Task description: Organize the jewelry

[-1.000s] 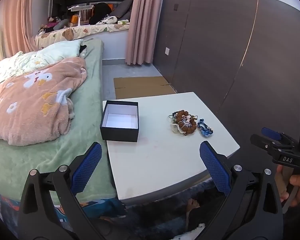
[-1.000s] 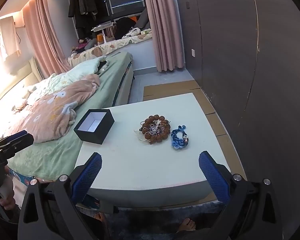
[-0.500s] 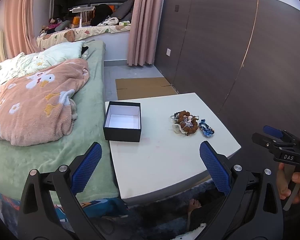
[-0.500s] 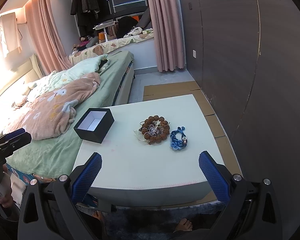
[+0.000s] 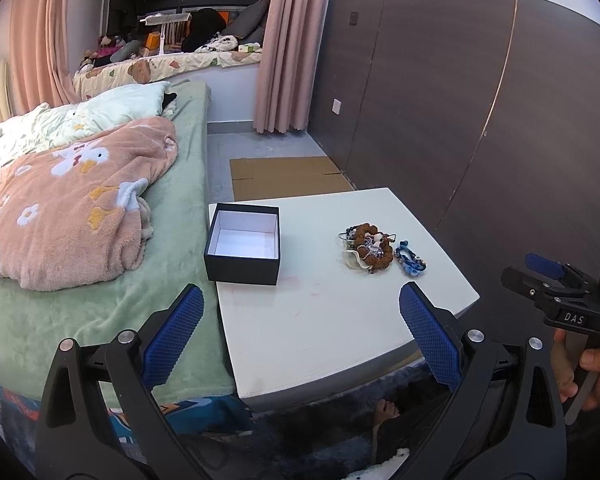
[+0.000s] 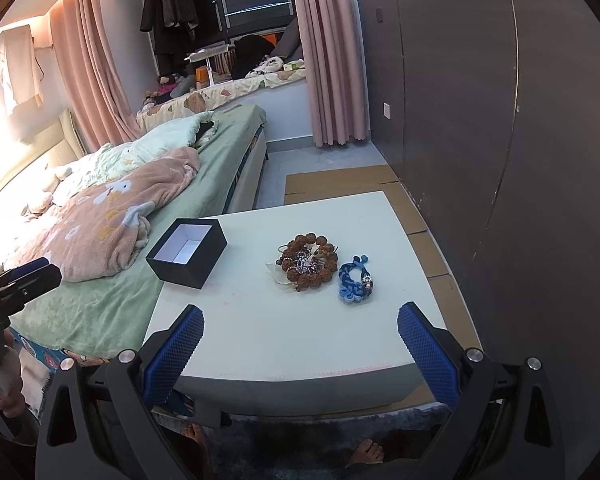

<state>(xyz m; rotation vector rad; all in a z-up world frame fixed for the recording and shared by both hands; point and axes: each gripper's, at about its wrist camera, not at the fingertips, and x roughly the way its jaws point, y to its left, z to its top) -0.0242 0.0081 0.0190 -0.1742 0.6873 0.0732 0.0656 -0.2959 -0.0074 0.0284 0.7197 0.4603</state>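
Left tool [image 5: 300, 332] and right tool [image 6: 298, 344] spread wide, white table [image 6: 300, 340] beside bed [image 6: 220, 172], black box [image 6: 187, 253], bracelets [image 6: 310, 262].

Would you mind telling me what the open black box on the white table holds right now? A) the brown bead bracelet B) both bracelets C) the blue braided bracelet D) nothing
D: the black box shows only its bare white lining, while the brown bead bracelet and blue braided bracelet lie on the white table beside it.

A bedroom in a home.
A bed [image 5: 100, 280] with a blanket [image 5: 68, 208], pink curtains [image 6: 328, 52] and hanging clothes [image 6: 172, 4] showed it.
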